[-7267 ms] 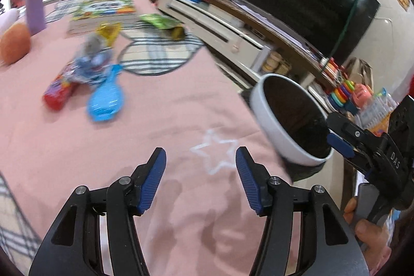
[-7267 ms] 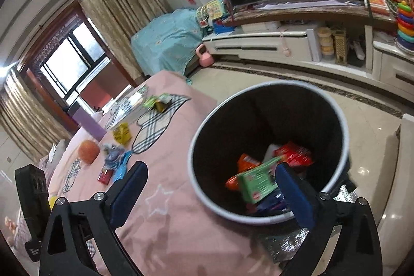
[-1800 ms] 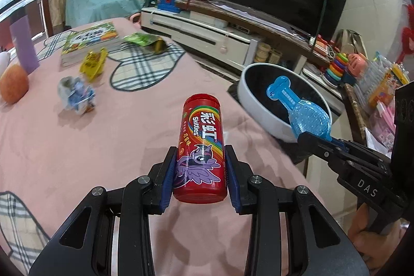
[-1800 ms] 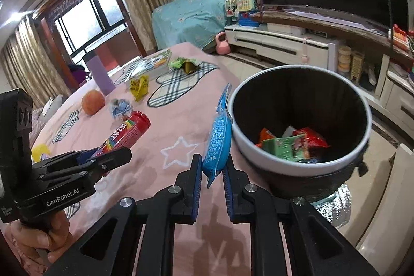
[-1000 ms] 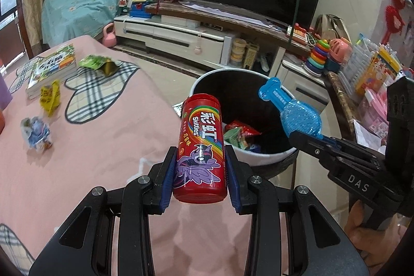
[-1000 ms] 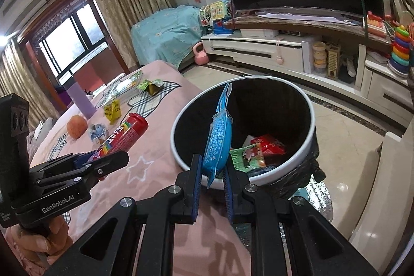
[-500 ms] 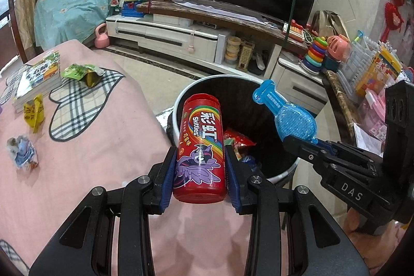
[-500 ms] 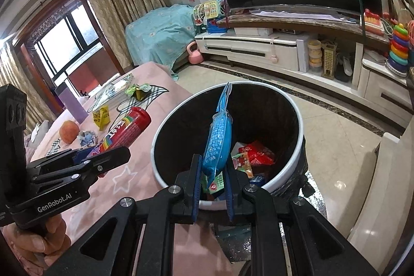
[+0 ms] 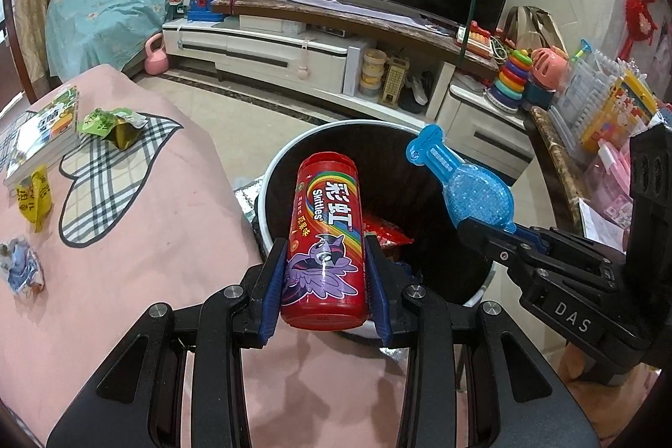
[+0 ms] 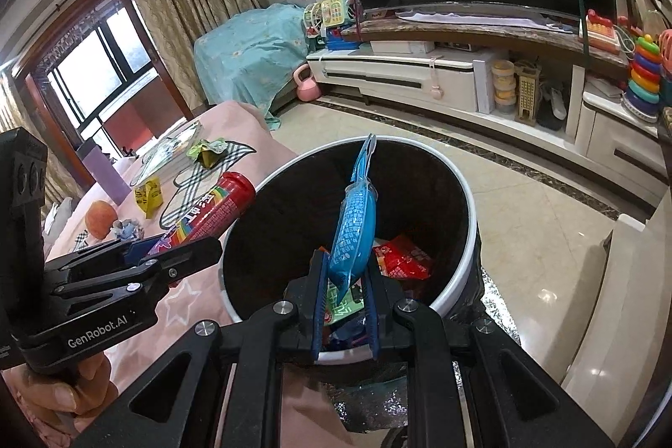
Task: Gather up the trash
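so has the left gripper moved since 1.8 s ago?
Yes. The left gripper, with the Skittles tube, has come off the pink tablecloth toward the trash bin.

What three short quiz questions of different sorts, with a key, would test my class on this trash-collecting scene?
1. True or false: the left claw is shut on the red Skittles can.
2. What does the right claw hold? A) blue fish-shaped packet B) yellow wrapper C) book
3. Fill in: the white-rimmed trash bin already holds a ___ wrapper.

Key: 1 true. 2 A, the blue fish-shaped packet. 3 red; the red wrapper lies on the bin's floor.
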`<state>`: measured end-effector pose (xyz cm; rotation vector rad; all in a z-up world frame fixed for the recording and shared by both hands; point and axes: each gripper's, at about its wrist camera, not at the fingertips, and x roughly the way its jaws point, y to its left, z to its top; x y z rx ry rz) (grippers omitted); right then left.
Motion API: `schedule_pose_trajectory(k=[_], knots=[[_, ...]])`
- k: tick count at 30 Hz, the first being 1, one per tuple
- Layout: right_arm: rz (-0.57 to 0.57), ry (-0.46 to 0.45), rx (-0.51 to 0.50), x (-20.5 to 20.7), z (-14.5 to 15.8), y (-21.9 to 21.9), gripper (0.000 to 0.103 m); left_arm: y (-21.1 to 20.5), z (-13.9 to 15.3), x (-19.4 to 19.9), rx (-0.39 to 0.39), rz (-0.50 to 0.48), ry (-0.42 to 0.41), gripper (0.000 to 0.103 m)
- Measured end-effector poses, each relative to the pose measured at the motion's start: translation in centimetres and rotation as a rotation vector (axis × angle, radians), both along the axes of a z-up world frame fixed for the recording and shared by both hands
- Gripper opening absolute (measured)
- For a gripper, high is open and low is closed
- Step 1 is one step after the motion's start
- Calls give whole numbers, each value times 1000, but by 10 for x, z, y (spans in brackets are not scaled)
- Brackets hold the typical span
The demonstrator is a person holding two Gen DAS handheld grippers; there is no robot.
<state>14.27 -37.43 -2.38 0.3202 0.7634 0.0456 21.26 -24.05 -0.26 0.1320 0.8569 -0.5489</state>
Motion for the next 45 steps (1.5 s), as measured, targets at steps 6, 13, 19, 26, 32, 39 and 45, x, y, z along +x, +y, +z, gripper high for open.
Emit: schedule_pose_trajectory(k=[6,13,19,26,32,39,45], knots=[[6,6,-7,6,0,0,16,-5,-2,4,5,-1,7,34],[10,16,-9,13,-2,-4,16,-10,-2,9,4,-6,23,35],[-5,21,8,13,-2,-9,26,-3,-1,9,-7,11,23,51],[-11,-3,32,7,3,-6,57,27,-3,3,-27,60,24,57],[7,-35,59,6,10,11,88,71,-5,-7,-51,146,20,67],[69,-44,74,8,16,48,98,124,-13,-19,-77,244,29,69],[122,-38,88,12,16,82,99,170,-19,-29,-99,329,39,70]])
